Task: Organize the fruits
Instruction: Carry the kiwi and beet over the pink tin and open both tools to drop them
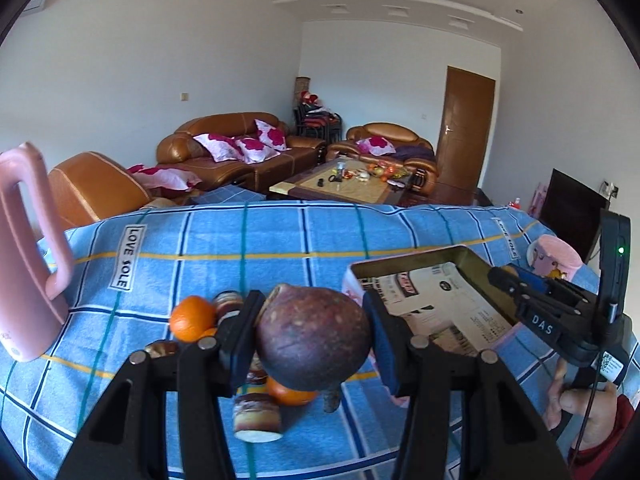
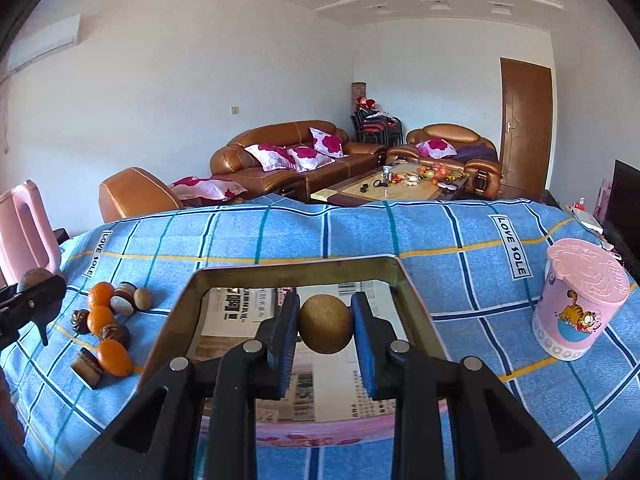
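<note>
My left gripper (image 1: 312, 304) is shut on a large purple-brown round fruit (image 1: 316, 340), held above the blue checked cloth (image 1: 280, 240). Under and left of it lie oranges (image 1: 191, 318) and several small brown fruits (image 1: 256, 416). My right gripper (image 2: 326, 304) is shut on a small brown round fruit (image 2: 326, 326) over an open tin box (image 2: 296, 268) lined with newspaper. In the right wrist view the fruit pile (image 2: 108, 320) lies left of the box, and the left gripper (image 2: 36, 292) with its dark fruit (image 2: 34, 278) shows at the left edge.
A pink jug (image 1: 24, 248) stands at the cloth's left end. A pink lidded canister (image 2: 580, 300) with a cartoon cat stands right of the box. A hand (image 1: 580, 408) holds the right gripper (image 1: 500, 276). Brown sofas (image 2: 288, 156) and a coffee table (image 2: 400, 188) are behind.
</note>
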